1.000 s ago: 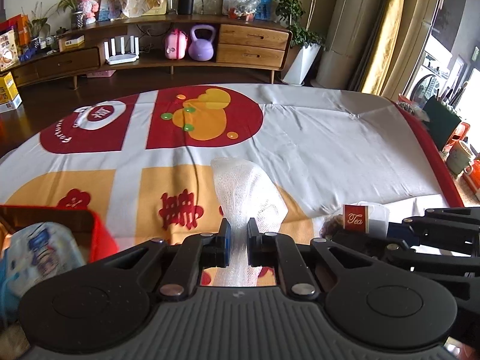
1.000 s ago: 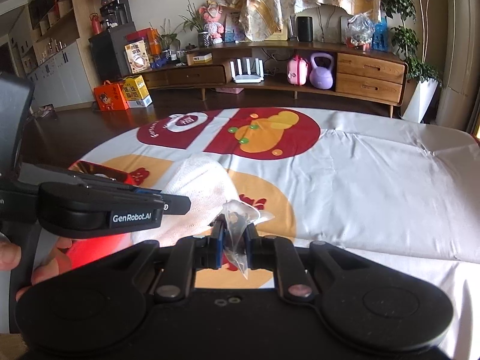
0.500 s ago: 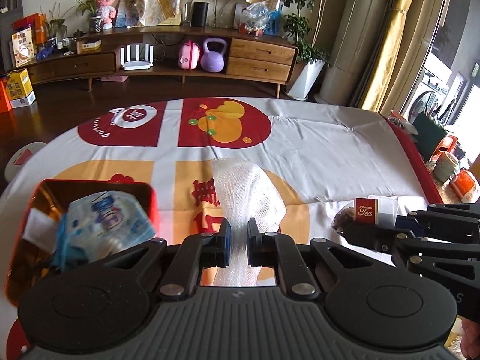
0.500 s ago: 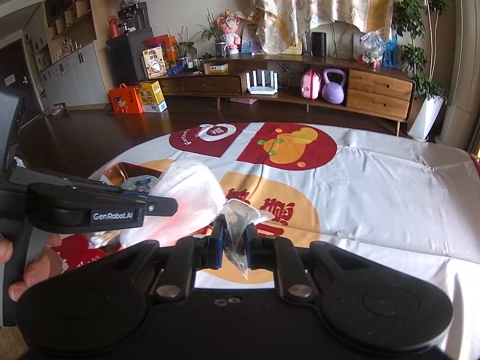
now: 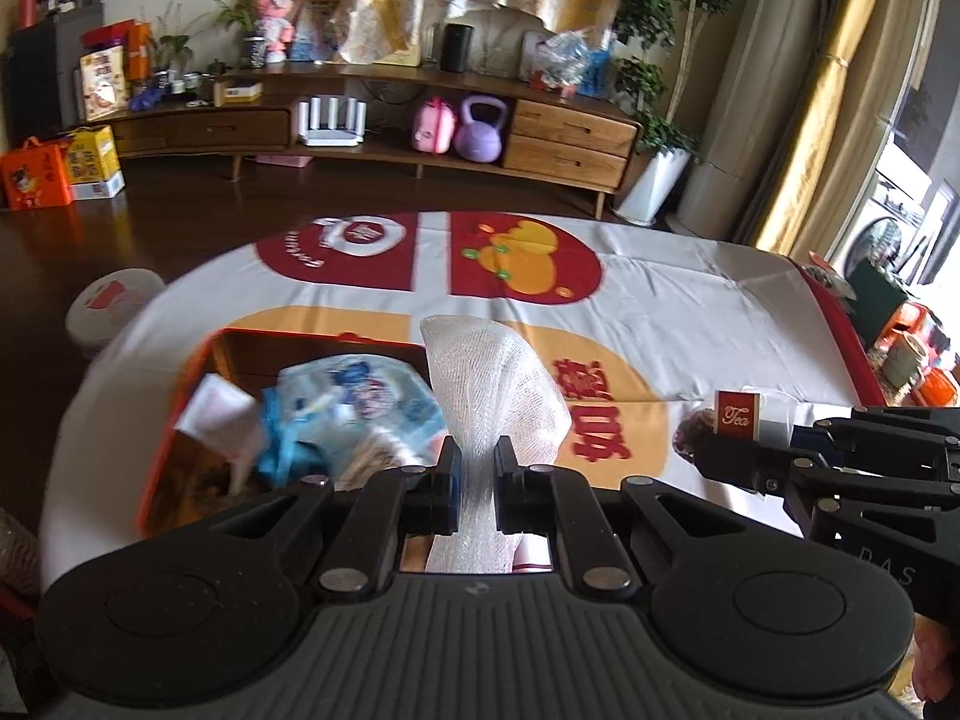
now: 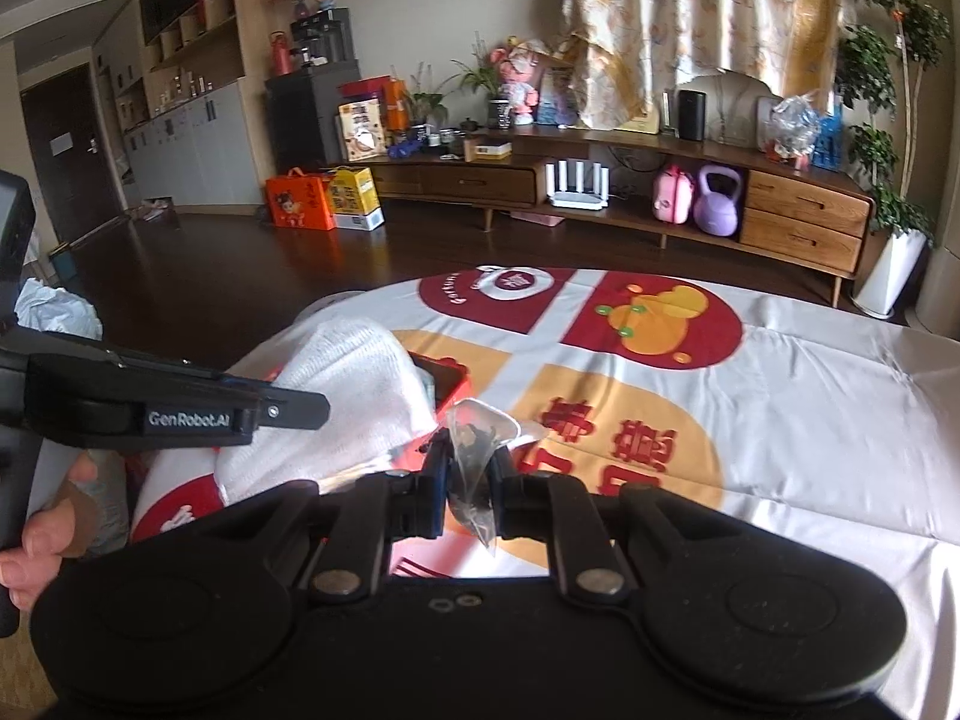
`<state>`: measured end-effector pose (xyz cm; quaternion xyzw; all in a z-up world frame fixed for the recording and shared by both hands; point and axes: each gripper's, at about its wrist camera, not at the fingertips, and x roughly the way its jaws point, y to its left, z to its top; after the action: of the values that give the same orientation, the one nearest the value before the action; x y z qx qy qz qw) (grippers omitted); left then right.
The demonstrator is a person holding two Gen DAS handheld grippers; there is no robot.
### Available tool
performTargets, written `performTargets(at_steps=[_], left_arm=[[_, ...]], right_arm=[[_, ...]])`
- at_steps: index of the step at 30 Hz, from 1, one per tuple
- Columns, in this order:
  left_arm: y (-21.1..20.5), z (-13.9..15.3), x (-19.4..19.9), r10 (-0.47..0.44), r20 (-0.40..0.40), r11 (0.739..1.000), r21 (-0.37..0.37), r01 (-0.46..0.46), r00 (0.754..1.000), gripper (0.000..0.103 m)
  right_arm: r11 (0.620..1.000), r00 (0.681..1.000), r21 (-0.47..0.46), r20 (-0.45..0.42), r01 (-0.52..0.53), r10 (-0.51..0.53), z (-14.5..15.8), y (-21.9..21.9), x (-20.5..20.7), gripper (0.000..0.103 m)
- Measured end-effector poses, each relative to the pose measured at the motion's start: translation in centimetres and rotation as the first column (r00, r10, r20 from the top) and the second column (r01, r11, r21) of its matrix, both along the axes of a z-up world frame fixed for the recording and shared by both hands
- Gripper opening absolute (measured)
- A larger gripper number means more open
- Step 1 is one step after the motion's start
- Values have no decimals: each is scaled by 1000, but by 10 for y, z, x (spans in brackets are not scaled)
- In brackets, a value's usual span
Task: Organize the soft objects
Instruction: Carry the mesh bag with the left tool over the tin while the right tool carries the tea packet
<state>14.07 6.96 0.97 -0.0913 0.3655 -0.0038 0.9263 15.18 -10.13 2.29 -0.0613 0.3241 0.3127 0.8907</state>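
Observation:
My left gripper [image 5: 475, 461] is shut on a white mesh cloth [image 5: 495, 396] and holds it above the right edge of a red box [image 5: 180, 396]. The box holds a blue and white soft packet [image 5: 354, 408] and a white item. The cloth also shows in the right wrist view [image 6: 348, 396], hiding most of the red box [image 6: 447, 387]. My right gripper [image 6: 471, 468] is shut on a clear tea bag pouch [image 6: 477, 438] with dark contents, held above the tablecloth to the right of the box. Its red "Tea" tag [image 5: 737, 414] shows in the left wrist view.
The table carries a white cloth with red and orange prints [image 5: 660, 312]. A white round stool [image 5: 111, 306] stands left of the table. A wooden sideboard [image 6: 660, 192] lines the far wall. Mugs and orange items [image 5: 906, 354] sit at the far right.
Both grippers have moved left and up. The left gripper with the cloth now hangs over the red box, which has come fully into view. Both grips are unchanged.

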Motion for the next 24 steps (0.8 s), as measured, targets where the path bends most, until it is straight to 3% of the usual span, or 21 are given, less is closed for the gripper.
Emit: performTargets(at_steps=[12,24], left_arm=[[66,1,-15,123,7,992,25,-124,992,10],[123,-26,9,242,-22,970,37,-241,970,10]], right_arm=[[998,998,-4,-16,-69,69,-7,52,-1,13],[994,995,-51,-2,-100,100,-23,104,29,13]])
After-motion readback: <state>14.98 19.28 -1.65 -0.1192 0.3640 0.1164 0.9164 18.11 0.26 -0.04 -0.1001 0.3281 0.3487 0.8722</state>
